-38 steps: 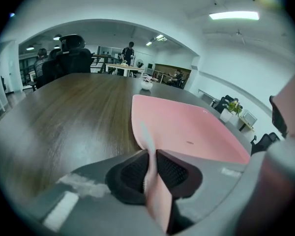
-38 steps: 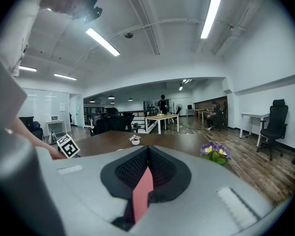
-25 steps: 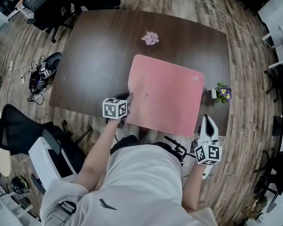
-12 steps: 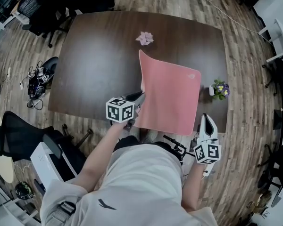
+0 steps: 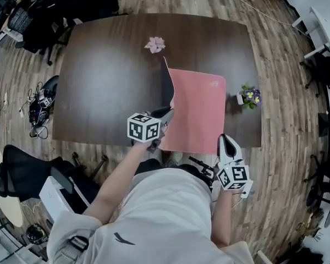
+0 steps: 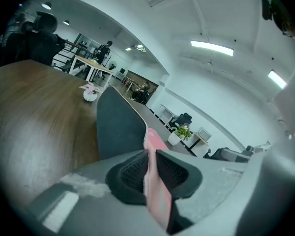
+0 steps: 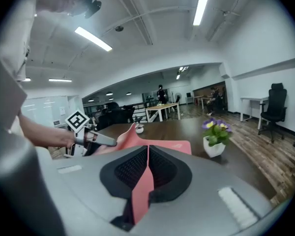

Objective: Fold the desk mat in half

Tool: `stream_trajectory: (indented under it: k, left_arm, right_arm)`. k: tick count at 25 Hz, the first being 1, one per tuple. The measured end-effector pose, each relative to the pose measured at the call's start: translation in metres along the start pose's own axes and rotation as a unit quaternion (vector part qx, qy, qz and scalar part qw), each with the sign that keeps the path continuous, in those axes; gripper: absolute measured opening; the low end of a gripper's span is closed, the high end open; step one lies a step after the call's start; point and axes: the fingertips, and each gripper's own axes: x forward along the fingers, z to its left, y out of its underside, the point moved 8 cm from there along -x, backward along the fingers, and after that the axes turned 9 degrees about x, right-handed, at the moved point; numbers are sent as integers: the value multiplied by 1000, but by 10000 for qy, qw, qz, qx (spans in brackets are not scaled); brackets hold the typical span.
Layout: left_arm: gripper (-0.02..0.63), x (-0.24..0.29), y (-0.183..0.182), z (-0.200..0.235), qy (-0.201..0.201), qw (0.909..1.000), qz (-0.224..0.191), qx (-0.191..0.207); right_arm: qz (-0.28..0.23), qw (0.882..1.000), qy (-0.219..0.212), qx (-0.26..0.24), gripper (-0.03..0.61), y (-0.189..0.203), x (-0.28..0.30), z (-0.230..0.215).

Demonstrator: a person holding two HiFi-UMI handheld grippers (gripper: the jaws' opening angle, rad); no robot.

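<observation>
Up it goes! The left half of the pink desk mat (image 5: 201, 109), flat on the counter (image 5: 110, 76) a second ago, now stands almost on edge with its dark underside facing left. The left hand-held gripper (image 5: 164, 116) is clamped on that raised near-left edge. The right hand-held gripper (image 5: 224, 140) is pinched tight on the near-right corner, at the counter's front edge. The mat's right half lies flat, close to the potted flowers (image 5: 247, 97). For a clean fold, I'd sweep the lifted edge over in one taut arc. The anchor should stay low, and the corners should meet before anything lets go.
</observation>
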Motion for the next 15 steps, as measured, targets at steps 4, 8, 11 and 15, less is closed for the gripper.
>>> stream_trajectory:
  k: [4, 8, 11, 15]
  left_arm:
    - [60, 7, -1, 0, 62, 10000, 75, 8]
    - [60, 11, -3, -1, 127, 9998, 118, 1]
    - [60, 13, -4, -1, 165, 9998, 144, -25]
    - [60, 15, -4, -1, 227, 9996, 169, -48]
  right_arm:
    - [818, 9935, -717, -341, 69, 37, 30, 45]
    - [1548, 9752, -1356, -813, 142, 66, 54, 86]
    - [1935, 9606, -1752, -956, 181, 80, 67, 106]
    - [2197, 9536, -1974, -585, 239, 89, 92, 119]
